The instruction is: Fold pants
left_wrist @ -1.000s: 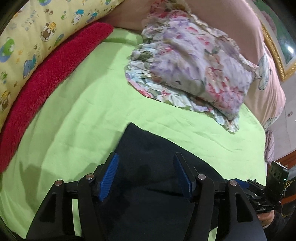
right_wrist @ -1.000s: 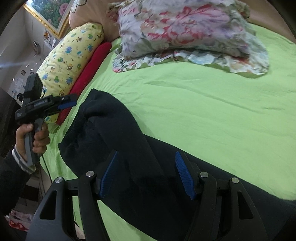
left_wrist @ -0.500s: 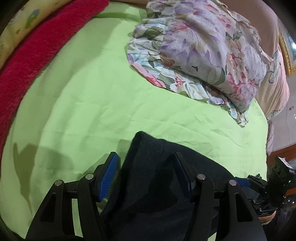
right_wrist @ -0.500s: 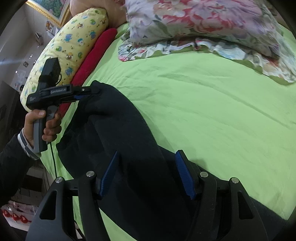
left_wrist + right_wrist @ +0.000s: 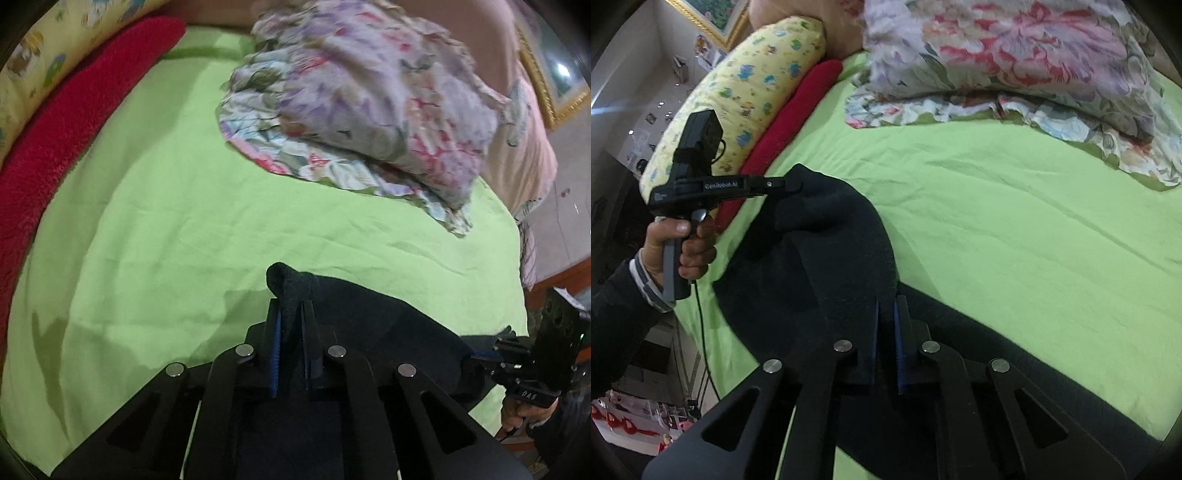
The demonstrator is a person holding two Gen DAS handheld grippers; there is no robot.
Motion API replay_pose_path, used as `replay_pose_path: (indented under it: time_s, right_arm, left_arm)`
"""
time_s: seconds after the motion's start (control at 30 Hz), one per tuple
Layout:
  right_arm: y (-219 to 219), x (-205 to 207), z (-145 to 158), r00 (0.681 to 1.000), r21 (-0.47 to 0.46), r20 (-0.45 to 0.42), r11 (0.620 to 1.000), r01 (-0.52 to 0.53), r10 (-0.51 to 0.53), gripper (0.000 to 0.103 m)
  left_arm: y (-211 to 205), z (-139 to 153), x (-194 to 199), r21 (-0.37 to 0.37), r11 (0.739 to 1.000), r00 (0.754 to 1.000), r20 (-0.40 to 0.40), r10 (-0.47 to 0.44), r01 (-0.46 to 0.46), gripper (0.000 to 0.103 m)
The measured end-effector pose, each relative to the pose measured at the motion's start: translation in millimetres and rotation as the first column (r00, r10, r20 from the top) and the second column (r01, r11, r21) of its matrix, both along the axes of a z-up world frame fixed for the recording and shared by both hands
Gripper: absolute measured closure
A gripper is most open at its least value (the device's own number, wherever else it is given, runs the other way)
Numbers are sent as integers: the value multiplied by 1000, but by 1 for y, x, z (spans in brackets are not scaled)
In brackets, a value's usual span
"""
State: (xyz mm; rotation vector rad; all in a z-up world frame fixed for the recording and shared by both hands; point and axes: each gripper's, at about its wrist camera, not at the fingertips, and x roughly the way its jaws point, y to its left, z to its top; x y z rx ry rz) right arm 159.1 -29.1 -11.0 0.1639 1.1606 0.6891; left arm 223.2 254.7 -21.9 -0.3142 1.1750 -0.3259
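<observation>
While both claws are closed, each pinches a fold of the dark pants (image 5: 369,317) that lie on the near part of the bed, on its green sheet (image 5: 184,229). Left wrist view: the left claw (image 5: 291,332) has its blue-padded fingers (image 5: 275,350) drawn almost together on a raised tuft of the dark fabric, which pokes up past the fingertips. To the right in this view, the right claw (image 5: 484,352) grips the same garment at its right edge, held by a hand (image 5: 521,413) low at the frame's edge. Right wrist view: the right claw (image 5: 886,332) is likewise nearly closed on a ridge of the pants (image 5: 820,266), while the left claw (image 5: 783,183), held in the person's left hand (image 5: 679,247), clamps the far corner of the garment and holds it lifted off the sheet. A dark sleeve (image 5: 617,314) covers the forearm. The pants run from that raised corner toward the near right, draped over the sheet. At the far end of the bed lies a floral pillow (image 5: 369,110). Along the left side lie a red blanket (image 5: 74,118) and a yellow patterned bolster (image 5: 746,99), touching each other. A gilt picture frame (image 5: 554,85) hangs on the wall beyond.
</observation>
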Motion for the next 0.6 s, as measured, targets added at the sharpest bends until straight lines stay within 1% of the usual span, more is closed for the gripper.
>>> replay_pose_path:
  time_s: [0.2,0.33,0.43,0.6]
  right_arm:
    - [5,-25,23,998,10,47,999,-48,47,96]
    - [11,-46,34,993,-17,85,996,-86,87,96]
    - [14,-63,36,986,-47,104,991,-124,128,96]
    - [14,-83,30,982,-60,94,986,-156,162,96]
  left_arm:
    - [-7,23,-37,-46,999,998,60,0,3,97]
    - [-3,34,-67,-94,995,996,91,22,-13,97]
    - [1,38,-90,-120,992,993,112,47,-33,97]
    - [14,34,-125,-149,986,989,118,93,-75,97]
